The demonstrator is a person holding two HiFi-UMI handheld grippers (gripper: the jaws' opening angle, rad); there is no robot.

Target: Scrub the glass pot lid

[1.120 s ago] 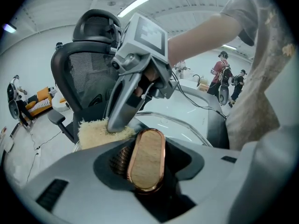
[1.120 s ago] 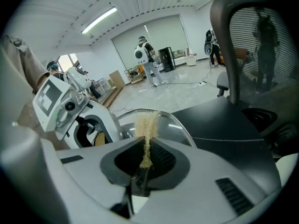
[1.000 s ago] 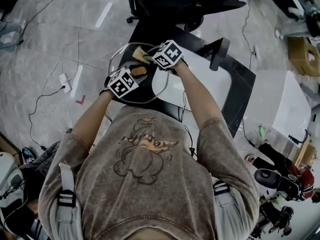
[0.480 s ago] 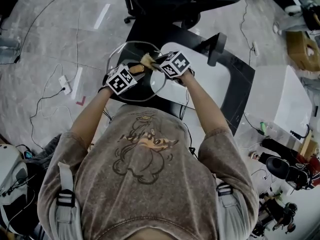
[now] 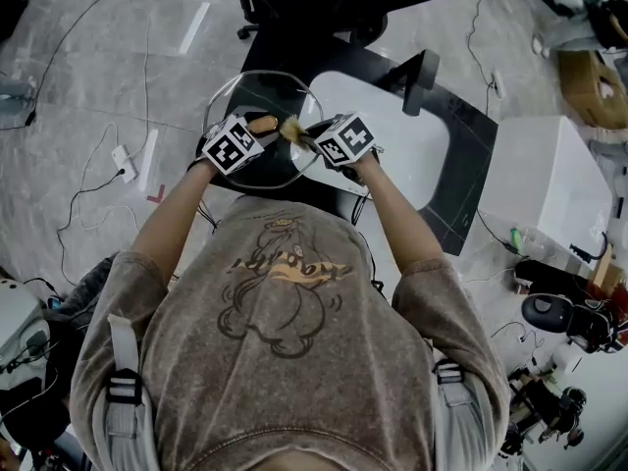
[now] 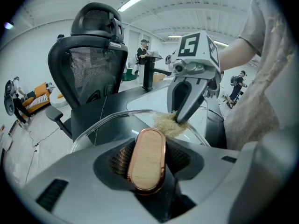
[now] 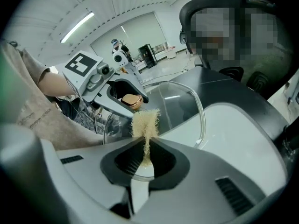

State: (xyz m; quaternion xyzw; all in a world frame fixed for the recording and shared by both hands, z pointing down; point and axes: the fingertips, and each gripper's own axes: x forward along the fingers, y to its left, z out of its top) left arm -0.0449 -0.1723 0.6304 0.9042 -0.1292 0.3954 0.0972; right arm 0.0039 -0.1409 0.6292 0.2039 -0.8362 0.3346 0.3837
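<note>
Holding glass pot lid point(image 5: 270, 96) aloft over table point(image 5: 471, 160), left gripper point(image 5: 250, 130) jaws half-wide, clamped on knob point(image 6: 146, 158). Pinching scrubber point(image 7: 145, 121) in near-closed right gripper point(image 7: 145, 148) jaws, beside knob. Could lever lid out of grip by pressing hard off-centre.

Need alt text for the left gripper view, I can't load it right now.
The left gripper is shut on the oval wooden knob of the glass pot lid, whose clear rim arcs beyond. Opposite, the right gripper holds a tan fibrous scrubber at the glass; a black mesh office chair stands behind.
</note>
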